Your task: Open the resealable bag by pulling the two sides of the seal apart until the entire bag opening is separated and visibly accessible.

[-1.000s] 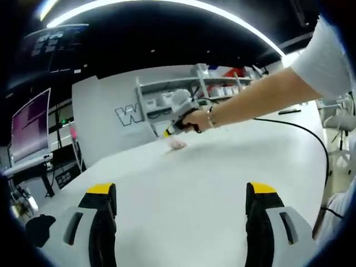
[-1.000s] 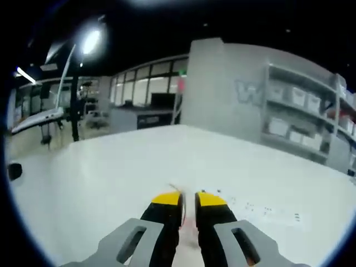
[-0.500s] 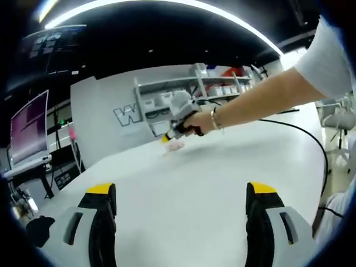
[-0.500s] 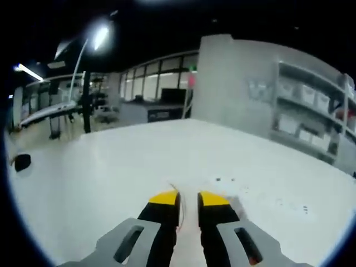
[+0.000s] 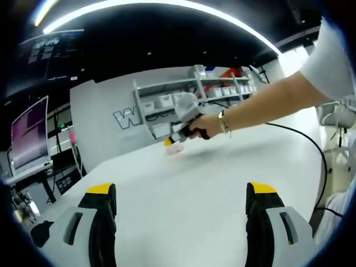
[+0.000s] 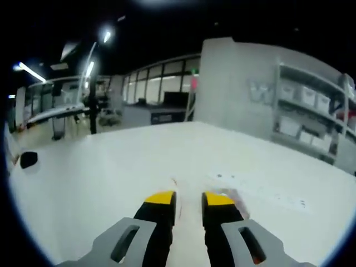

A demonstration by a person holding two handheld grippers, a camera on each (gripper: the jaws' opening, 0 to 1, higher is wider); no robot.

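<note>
Left gripper view: the left gripper (image 5: 181, 203) stands with its two yellow-tipped jaws set wide apart and nothing between them, above the bare white table (image 5: 189, 183). Well ahead of the jaws, the right gripper (image 5: 177, 135) enters from the right, held in a hand (image 5: 207, 124) with a bracelet at the wrist. A small pinkish item, the resealable bag (image 5: 175, 148), sits at the tip of that gripper; whether it touches the table cannot be told. A black cable (image 5: 311, 150) trails across the table to the right of the jaws. Beyond the table stand a shelf unit (image 5: 189, 94) with bins and, to the left, a monitor (image 5: 28, 136).

Right gripper view: the right gripper (image 6: 189, 199) has its jaws brought near each other with a narrow gap left. The bag (image 6: 232, 196) is seen as a faint clear film with a pinkish tint at and just beside the right jaw tip; whether the jaws clamp it cannot be told. The table (image 6: 100, 189) extends ahead of the jaws.
</note>
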